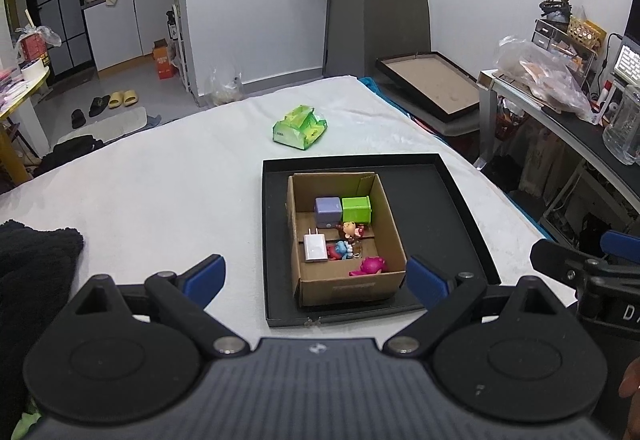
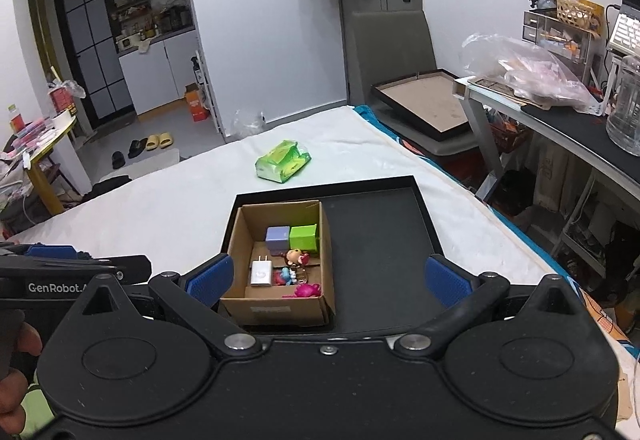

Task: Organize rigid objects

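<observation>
Left gripper (image 1: pixel 316 282): released, jaws spread wide, holding nothing; lower centre of frame.
Right gripper (image 2: pixel 328 280): released, jaws spread wide, holding nothing.
Cardboard box (image 1: pixel 348 286): frame centre, inside black tray (image 1: pixel 452 208), left side.
Box contents: purple cube (image 1: pixel 328 210), green cube (image 1: pixel 356 208), white charger (image 1: pixel 315 248), pink toy (image 1: pixel 372 265).
Green packet (image 1: pixel 300 127): on white surface, above the tray.

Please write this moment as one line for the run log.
left gripper: open, empty | right gripper: open, empty | toys, charger, cubes: in box | box: in tray | green pack: outside
</observation>
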A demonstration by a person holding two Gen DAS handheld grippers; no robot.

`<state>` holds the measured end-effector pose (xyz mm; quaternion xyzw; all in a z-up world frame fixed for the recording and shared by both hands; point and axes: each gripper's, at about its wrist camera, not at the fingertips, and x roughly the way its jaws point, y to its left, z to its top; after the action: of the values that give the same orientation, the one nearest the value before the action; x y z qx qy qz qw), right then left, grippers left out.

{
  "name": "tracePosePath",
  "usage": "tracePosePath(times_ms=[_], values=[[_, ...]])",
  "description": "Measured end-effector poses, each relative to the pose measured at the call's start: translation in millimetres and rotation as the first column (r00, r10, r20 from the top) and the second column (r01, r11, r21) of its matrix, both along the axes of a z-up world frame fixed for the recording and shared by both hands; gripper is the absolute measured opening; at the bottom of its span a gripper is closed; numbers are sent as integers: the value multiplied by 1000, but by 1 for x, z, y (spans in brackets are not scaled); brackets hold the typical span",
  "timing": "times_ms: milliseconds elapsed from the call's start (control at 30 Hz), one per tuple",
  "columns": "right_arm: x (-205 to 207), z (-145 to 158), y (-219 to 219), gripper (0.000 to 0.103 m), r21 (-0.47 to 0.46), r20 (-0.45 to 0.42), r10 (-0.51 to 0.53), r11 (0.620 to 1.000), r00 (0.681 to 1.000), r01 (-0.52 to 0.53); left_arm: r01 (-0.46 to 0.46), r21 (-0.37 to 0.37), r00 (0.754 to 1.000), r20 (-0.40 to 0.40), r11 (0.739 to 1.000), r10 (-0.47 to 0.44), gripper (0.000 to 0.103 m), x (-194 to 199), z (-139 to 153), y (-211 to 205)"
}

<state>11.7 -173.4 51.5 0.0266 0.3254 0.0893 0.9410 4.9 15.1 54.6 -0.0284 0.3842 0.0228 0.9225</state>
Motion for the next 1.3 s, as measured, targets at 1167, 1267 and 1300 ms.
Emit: tracePosePath(times_ms=[1167, 1267, 1300], values=[[-26, 4, 1, 103, 33, 31, 9, 999, 999, -10, 8, -4, 1000, 29, 1000, -8, 96, -25, 1, 1], [-26, 3, 1, 103, 37, 25, 6, 999, 1000, -7, 11, -3, 1000, 26, 1000, -11, 96, -25, 0, 1], [-25, 3, 0, 103, 42, 22, 7, 999, 1000, -8, 12, -3, 1000, 25, 1000, -11, 96, -25, 0, 1]])
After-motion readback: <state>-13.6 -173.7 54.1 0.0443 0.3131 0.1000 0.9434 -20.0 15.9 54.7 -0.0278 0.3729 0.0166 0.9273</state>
